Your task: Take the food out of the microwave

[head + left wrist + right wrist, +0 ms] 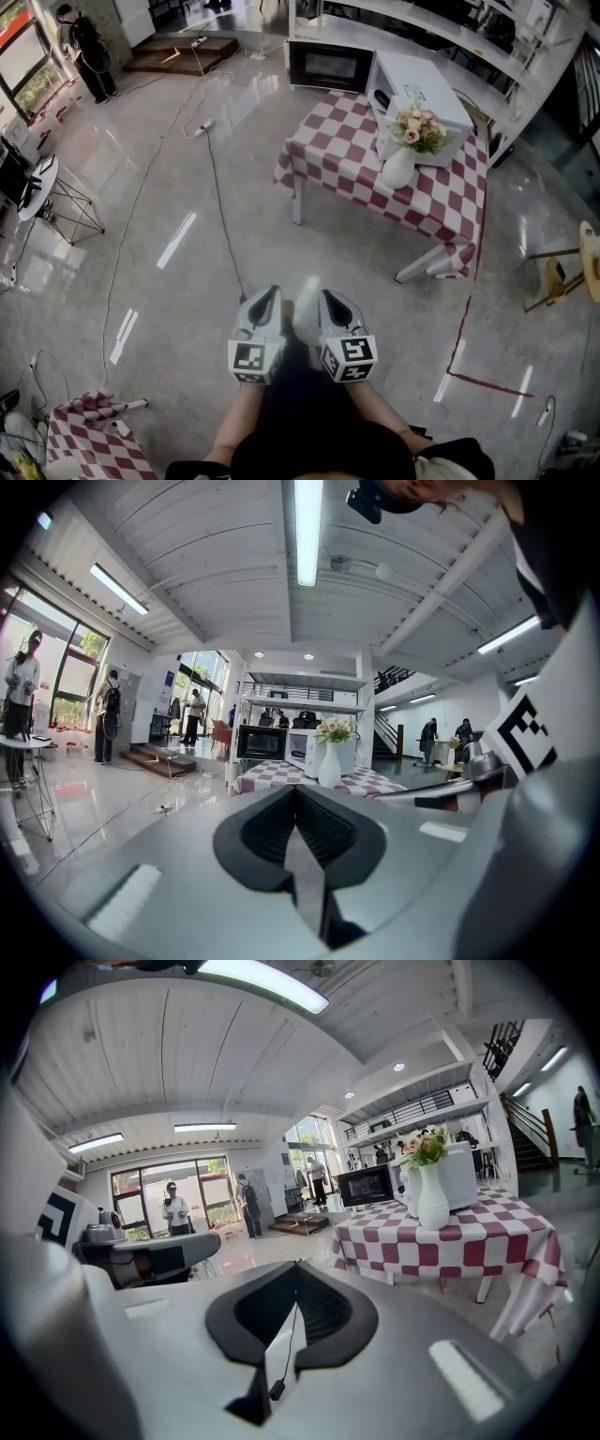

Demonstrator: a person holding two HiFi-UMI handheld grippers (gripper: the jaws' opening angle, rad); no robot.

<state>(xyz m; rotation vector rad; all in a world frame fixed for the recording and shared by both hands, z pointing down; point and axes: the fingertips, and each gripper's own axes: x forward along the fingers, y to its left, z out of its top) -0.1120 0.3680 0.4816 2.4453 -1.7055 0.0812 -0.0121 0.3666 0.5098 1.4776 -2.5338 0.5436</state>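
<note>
A white microwave (424, 86) stands on a table with a red and white checked cloth (349, 148), its door closed; no food shows. A white vase of flowers (401, 161) stands in front of it. A black microwave (328, 66) sits behind the table's far end. My left gripper (271, 292) and right gripper (327, 294) hang side by side over the floor, well short of the table, both shut and empty. The left gripper view shows the left gripper (296, 789) aimed toward the table and vase (330, 763). The right gripper (297, 1265) has the vase (431, 1196) off to its right.
A cable and power strip (204, 126) run across the glossy floor left of the table. A small round table (37, 183) and a person (89, 52) are at far left. Another checked table (84, 436) is bottom left. A wooden stool (574, 267) and red floor tape (464, 342) lie right.
</note>
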